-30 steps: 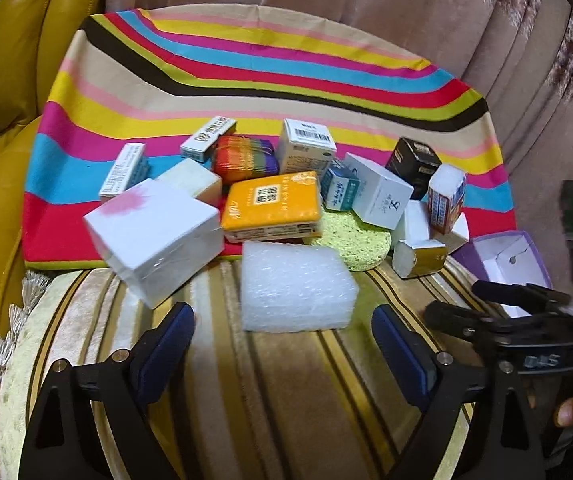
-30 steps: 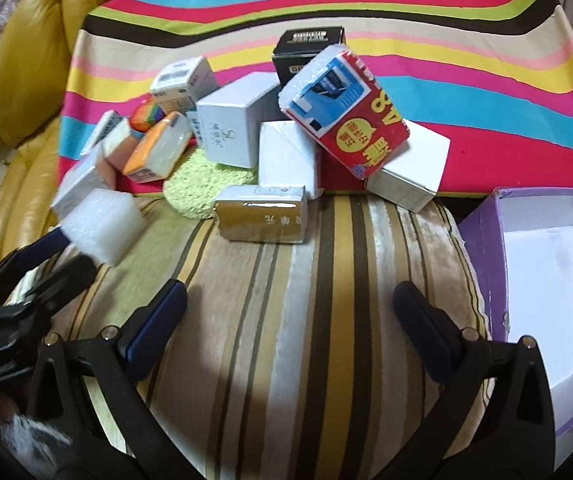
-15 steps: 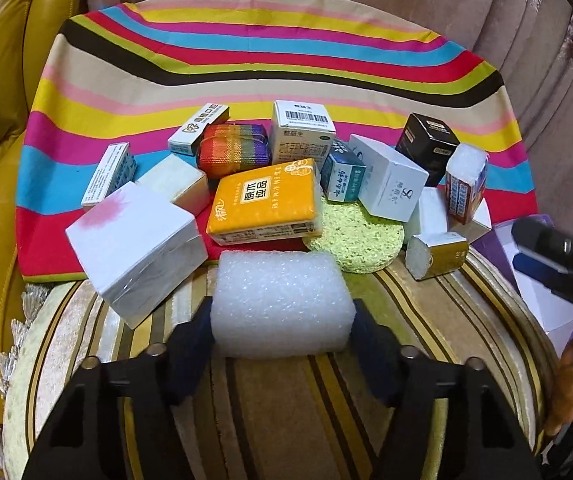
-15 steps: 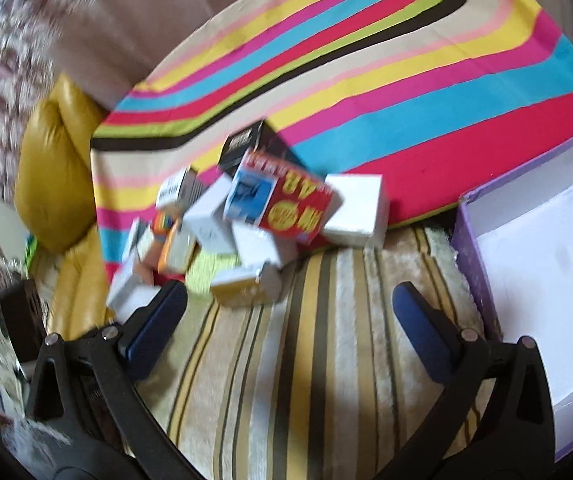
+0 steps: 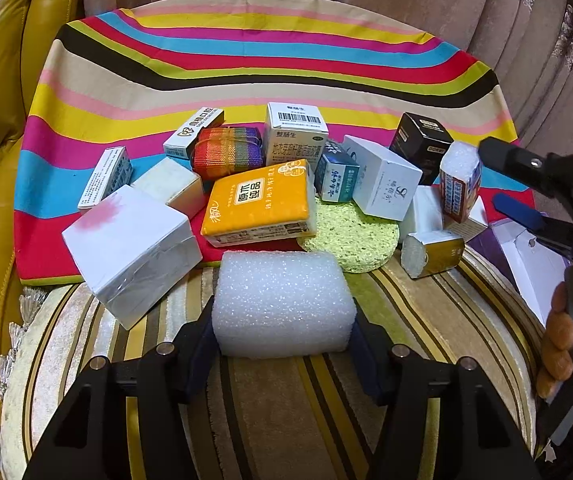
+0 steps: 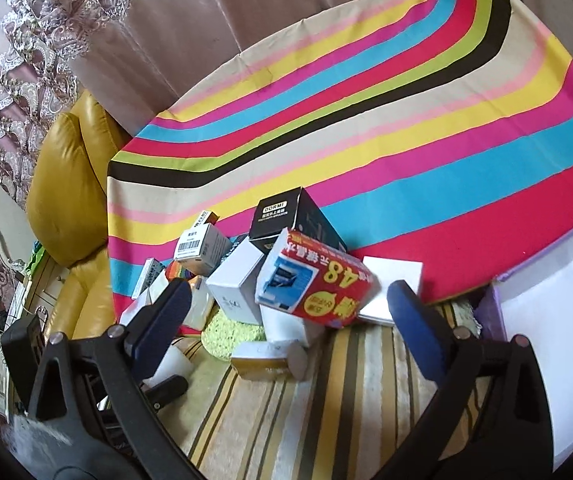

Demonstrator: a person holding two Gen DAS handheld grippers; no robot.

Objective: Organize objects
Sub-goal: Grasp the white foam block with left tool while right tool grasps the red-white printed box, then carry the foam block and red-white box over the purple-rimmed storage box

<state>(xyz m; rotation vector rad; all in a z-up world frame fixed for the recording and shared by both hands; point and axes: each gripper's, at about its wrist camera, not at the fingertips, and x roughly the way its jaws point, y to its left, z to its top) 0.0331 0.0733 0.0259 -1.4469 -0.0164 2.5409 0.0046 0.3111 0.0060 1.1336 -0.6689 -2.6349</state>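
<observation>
The left gripper [image 5: 284,334] is clamped on a white foam block [image 5: 284,304]; both blue pads press its short ends. The block sits at the near edge of the pile, on a striped brown-and-gold cushion [image 5: 326,408].

Just behind the block lies an orange tissue pack [image 5: 260,202], partly over a round yellow-green sponge [image 5: 354,236]. To the left, a big white box [image 5: 130,254] w/ a pink stain on top sits tilted, close beside the block. Farther back on the rainbow-striped cloth [image 5: 246,64]: a rainbow woven bundle [image 5: 228,152], a white medicine box w/ barcode [image 5: 296,132], a black box [image 5: 420,144] and a white cube box [image 5: 382,178]. A small gold box [image 5: 434,252] lies on its side to the right of the sponge.

The right gripper [image 6: 286,312] has its jaws spread wide, nothing between them. It hangs above the cushion, pointing at the pile. In its view a red carton [image 6: 318,280] marked 48 leans on top of white boxes, w/ the black box right behind it. A purple open box [image 6: 490,308] w/ white inside sits at the right, by the edge of the cloth.

In the left view the right gripper shows at the right edge, w/ the person's fingers [image 5: 558,340] wrapped around its handle.
</observation>
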